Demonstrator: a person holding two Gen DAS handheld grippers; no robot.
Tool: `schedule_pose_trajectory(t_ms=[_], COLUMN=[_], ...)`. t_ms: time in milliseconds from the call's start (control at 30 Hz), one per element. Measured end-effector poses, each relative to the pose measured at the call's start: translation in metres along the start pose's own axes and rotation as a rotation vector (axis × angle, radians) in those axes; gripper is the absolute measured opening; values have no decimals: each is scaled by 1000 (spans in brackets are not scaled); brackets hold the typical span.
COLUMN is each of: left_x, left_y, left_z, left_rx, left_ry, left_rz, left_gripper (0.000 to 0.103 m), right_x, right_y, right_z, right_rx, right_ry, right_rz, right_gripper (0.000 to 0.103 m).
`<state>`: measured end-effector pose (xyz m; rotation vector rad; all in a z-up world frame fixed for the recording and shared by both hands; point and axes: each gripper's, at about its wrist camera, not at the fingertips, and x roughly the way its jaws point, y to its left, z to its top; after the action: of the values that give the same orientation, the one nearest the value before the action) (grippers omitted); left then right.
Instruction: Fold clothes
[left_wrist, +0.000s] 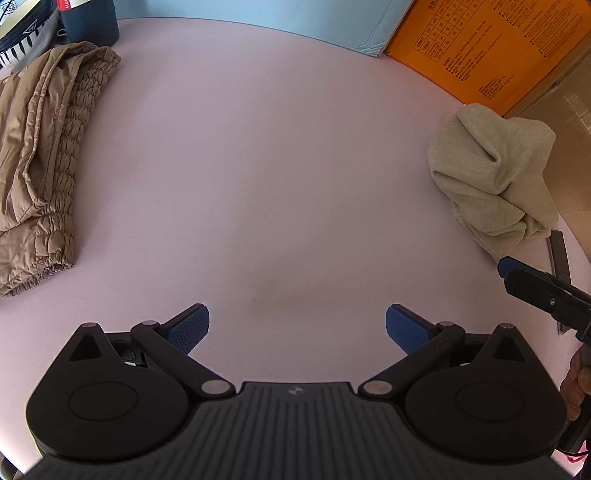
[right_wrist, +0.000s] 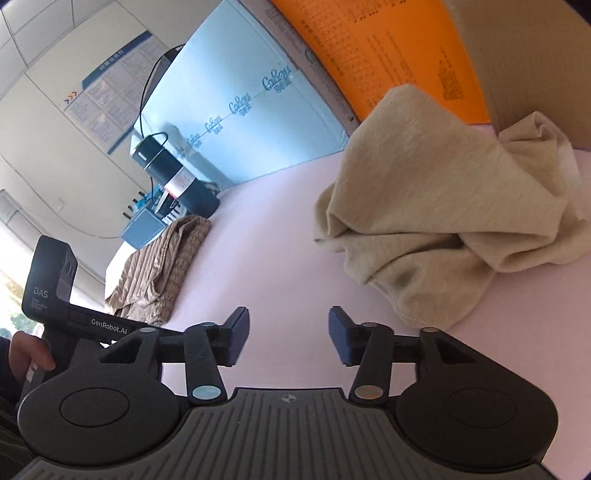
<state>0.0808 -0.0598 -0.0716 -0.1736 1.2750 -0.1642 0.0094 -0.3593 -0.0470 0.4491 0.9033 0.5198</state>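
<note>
Reach step, by my reading; both tongs released and empty, right tongs (right_wrist: 288, 334) nearing crumpled beige garment (right_wrist: 436, 206); left tongs (left_wrist: 297, 328) over bare counter (left_wrist: 258, 166); next, pinch its hem.

Pink tabletop (left_wrist: 258, 166), orange box (left_wrist: 491, 48) – tiled wall (right_wrist: 44, 55), poster (right_wrist: 110, 96)

A pale pink tabletop (left_wrist: 258, 166) carried a folded tan garment (left_wrist: 40, 158) at the frame's left, a crumpled beige garment (left_wrist: 495, 177) at right, and an orange box (left_wrist: 491, 48) at upper right.
</note>
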Motion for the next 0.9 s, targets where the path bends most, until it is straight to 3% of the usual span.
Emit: schedule_pose_trajectory(t_ms=[167,233,433,467,500,567,767,900], left_x=[17,21,24,24,24,23,14,10], left_y=[-4,-5,0,2,3,6,16,13], left_z=[6,8,10,10,10,10,12,10], left_rx=[22,23,7,1,-7,-23,-67,-64], left_ry=[38,43,36,35,32,26,3,12], left_rz=[-25,-27,-21,-18,-14,-7,2,-15], left_gripper=[103,103,103,103,103,103,103,103], right_x=[-21,-20,20,28,35,46,34,22], right_y=[3,3,-4,-7,-9,-6,35,47], right_z=[35,57,114,122,128,129,92,42], right_rx=[-53,-100,-281,-305,-323,-359,-421,-387], right_ry=[-211,-258,-199,-174,-144,-75,18,143], right_rz=[-117,-151,-282,-284,-277,-257,-66,34], right_gripper=[80,84,83,75,46,9,9,9])
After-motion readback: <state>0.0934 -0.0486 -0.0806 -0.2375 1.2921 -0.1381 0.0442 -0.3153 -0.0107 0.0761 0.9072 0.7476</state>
